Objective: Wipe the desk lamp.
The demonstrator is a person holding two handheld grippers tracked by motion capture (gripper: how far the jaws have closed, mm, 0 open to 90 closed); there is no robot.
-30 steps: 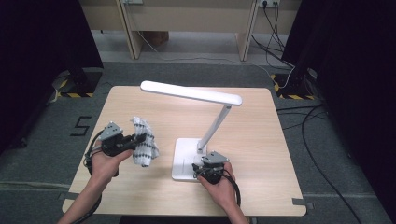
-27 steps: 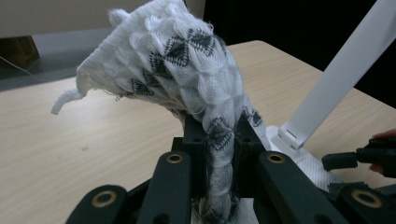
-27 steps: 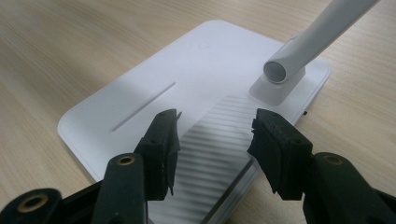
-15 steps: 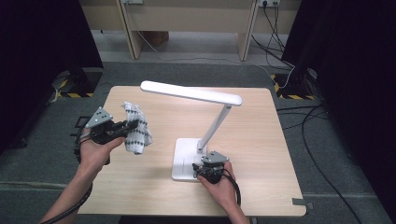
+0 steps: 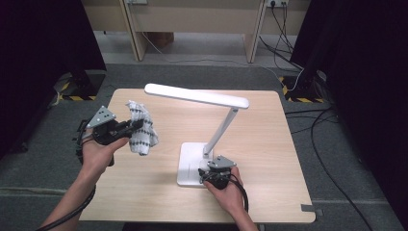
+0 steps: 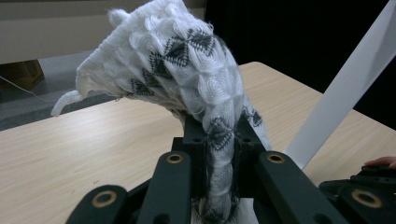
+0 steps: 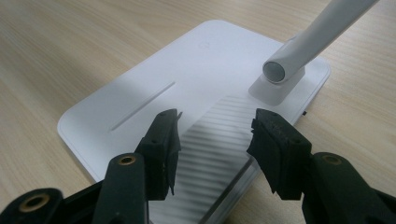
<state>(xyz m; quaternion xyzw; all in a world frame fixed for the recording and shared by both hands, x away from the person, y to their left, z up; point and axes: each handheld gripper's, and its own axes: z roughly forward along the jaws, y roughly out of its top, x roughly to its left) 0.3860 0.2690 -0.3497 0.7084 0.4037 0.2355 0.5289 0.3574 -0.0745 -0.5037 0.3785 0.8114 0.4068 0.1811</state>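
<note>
A white cloth with a black pattern (image 5: pixel 140 134) hangs above the left half of the table, and my left gripper (image 5: pixel 136 126) is shut on it. In the left gripper view the cloth (image 6: pixel 177 70) bunches up over the jaws and runs down between them at the left gripper (image 6: pixel 219 135). A white desk lamp stands at mid-table on a flat base (image 5: pixel 190 161), its long head (image 5: pixel 197 95) reaching left. My right gripper (image 5: pixel 208 177) sits at the base's near edge. Its jaws stand apart over the lamp base (image 7: pixel 177 79) at the right gripper (image 7: pixel 212 135), holding nothing.
The light wooden table (image 5: pixel 269 159) has bare room on its right half and along the front left. The lamp's slanted arm (image 7: pixel 303 42) rises just beyond my right jaws. Cables and a wooden desk's legs lie on the floor behind.
My left hand has lifted the cloth off the table and carried it up and to the left, away from the lamp base. The right hand has stayed put.
</note>
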